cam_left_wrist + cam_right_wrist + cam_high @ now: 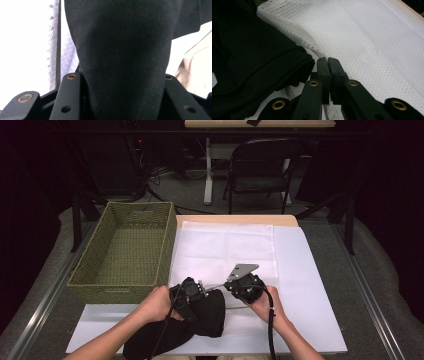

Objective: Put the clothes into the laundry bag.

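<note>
A black garment (210, 317) lies bunched at the table's front edge, its top part lifted between the jaws of my left gripper (199, 292). In the left gripper view the dark cloth (120, 37) spans the whole gap from jaw to jaw of the left gripper (120, 76). A white mesh bag (225, 250) lies flat on the table behind it. My right gripper (229, 285) is shut on the bag's near rim. In the right gripper view the right gripper (328, 62) has its jaws pressed together over the bag's edge (312, 46), right beside the garment (249, 57).
A green woven basket (125, 292) stands at the left of the table, close to my left hand. A white sheet (310, 285) covers the tabletop under the bag. A folding chair (262, 165) and a table leg stand beyond the far edge.
</note>
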`<state>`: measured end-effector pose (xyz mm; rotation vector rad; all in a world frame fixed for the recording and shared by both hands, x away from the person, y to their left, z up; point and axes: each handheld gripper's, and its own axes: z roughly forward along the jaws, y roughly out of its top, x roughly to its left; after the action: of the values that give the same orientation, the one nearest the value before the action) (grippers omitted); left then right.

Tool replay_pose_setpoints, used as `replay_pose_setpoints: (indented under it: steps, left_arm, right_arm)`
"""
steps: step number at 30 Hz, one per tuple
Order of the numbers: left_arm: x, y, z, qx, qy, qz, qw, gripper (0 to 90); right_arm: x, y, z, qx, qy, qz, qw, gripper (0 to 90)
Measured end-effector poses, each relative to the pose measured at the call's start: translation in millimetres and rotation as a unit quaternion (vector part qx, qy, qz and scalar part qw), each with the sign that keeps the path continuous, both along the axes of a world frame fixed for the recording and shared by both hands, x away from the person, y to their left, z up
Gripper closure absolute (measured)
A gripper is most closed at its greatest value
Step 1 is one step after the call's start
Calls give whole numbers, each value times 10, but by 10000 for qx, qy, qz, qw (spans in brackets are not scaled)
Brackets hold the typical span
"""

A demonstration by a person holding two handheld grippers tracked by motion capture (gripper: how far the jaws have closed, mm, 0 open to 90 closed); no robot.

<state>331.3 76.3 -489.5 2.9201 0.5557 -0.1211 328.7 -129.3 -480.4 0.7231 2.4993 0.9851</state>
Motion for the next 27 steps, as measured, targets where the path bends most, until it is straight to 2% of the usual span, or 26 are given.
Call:
replay_pose_setpoints:
  steps: [2, 5, 7, 10, 12, 13, 14, 15, 16, 20, 25, 27]
  left_arm:
    - [-16, 0, 16, -4, -89, 65, 9999, 626]
    - [7, 5, 140, 16, -15, 258, 9997, 642]
    - [33, 9, 235, -94, -4, 380, 9992, 641]
    - [69, -28, 207, -55, -115, 633, 9979, 621]
    - [100, -46, 102, -59, -42, 691, 9976, 578]
    - [110, -53, 49, -52, -64, 756, 9971, 520]
    - [116, -55, 17, -31, -105, 793, 9968, 440]
    - [110, -46, -2, -9, -231, 727, 9971, 379]
    - [98, -28, -6, -11, -327, 707, 9970, 339]
    - [62, 61, 37, -76, -405, 723, 9965, 221]
    - [-27, 181, 154, -318, -515, 756, 9953, 166]
    - [-86, 207, 172, -261, -570, 686, 9957, 158]
  right_arm:
    - [-10, 0, 17, 43, -10, 15, 10000, 888]
    - [-37, 1, 77, 158, -63, 35, 9998, 888]
    - [-62, -2, 140, 293, -122, 34, 9995, 888]
    - [-79, -17, 189, 385, -213, 14, 9990, 888]
    - [-62, -26, 165, 371, -134, -6, 9992, 888]
    - [-53, -29, 141, 345, -121, -4, 9993, 888]
    - [-47, -32, 120, 292, -87, 12, 9995, 888]
    - [-50, -35, 108, 279, -64, -15, 9996, 888]
    - [-42, -44, 102, 279, -50, 8, 9996, 888]
    - [-40, -47, 101, 282, -45, 8, 9996, 888]
    - [-37, -41, 102, 242, -54, 1, 9997, 887]
    - [-38, -41, 103, 228, -55, -2, 9997, 887]
